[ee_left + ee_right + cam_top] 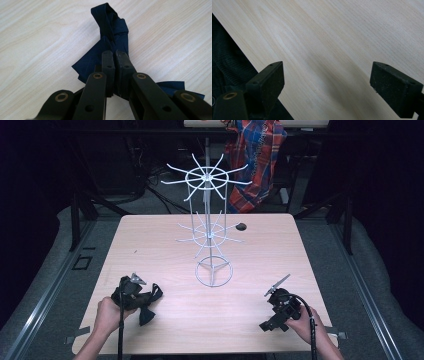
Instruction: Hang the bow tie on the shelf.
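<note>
The wooden table [165,240] is the biggest thing here, pale and smooth, with dark floor all around it. On the table, near its middle and a bit toward the far side, stands a tall white wire rack [209,227] with thin arms that stick out like spokes at two levels and a ring for a foot. Behind the rack, past the far edge of the table, hangs a red and blue checked cloth [257,160]. A small dark spot [241,226] lies on the table just to the right of the rack. To the left of the rack and much nearer to the person, the left gripper [115,58] is pressed tight on a dark blue bow tie [110,32]. Its two black jaws are squeezed together with a fold of the bow tie pinched between them, and the knot and one wing of the bow tie lie on the wood just past the jaws. To the right of the rack, near the front edge of the table, the right gripper [327,82] is held wide apart with nothing in it, just bare wood between its jaws.
</note>
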### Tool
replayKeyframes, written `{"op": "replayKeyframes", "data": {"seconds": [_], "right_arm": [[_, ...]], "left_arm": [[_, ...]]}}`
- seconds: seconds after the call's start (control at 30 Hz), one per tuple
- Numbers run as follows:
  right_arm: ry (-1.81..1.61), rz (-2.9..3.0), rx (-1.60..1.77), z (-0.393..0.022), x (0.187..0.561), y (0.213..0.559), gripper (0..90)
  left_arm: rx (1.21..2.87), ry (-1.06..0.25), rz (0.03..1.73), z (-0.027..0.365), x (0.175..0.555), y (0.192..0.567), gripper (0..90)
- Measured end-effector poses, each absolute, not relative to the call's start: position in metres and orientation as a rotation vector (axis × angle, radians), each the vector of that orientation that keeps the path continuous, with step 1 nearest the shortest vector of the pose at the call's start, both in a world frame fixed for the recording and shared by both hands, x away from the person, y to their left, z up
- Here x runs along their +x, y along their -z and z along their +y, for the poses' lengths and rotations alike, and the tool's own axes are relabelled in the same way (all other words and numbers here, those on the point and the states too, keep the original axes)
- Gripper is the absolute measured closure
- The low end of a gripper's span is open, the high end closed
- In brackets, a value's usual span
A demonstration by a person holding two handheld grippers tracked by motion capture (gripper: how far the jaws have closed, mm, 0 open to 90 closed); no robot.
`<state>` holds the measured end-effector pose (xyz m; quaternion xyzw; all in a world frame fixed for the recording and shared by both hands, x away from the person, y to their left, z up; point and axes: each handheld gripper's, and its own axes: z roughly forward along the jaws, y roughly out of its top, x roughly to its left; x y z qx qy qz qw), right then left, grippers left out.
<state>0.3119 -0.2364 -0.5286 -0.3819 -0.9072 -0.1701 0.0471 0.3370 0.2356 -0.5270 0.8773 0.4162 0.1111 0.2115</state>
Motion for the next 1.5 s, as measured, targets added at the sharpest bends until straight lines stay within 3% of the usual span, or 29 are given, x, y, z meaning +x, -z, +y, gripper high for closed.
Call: {"op": "replayKeyframes", "data": {"seconds": [0.77, 1.5], "right_arm": [[0.511, -2.766, -1.161, -0.236, 0.312, 0.529, 11.8], [0.514, -2.761, -1.161, -0.235, 0.311, 0.529, 11.8]], "left_arm": [[2.306, -0.423, 1.139, 0.243, 0.331, 0.505, 86.7], [2.208, -0.448, 1.086, 0.238, 0.329, 0.481, 86.6]]}}
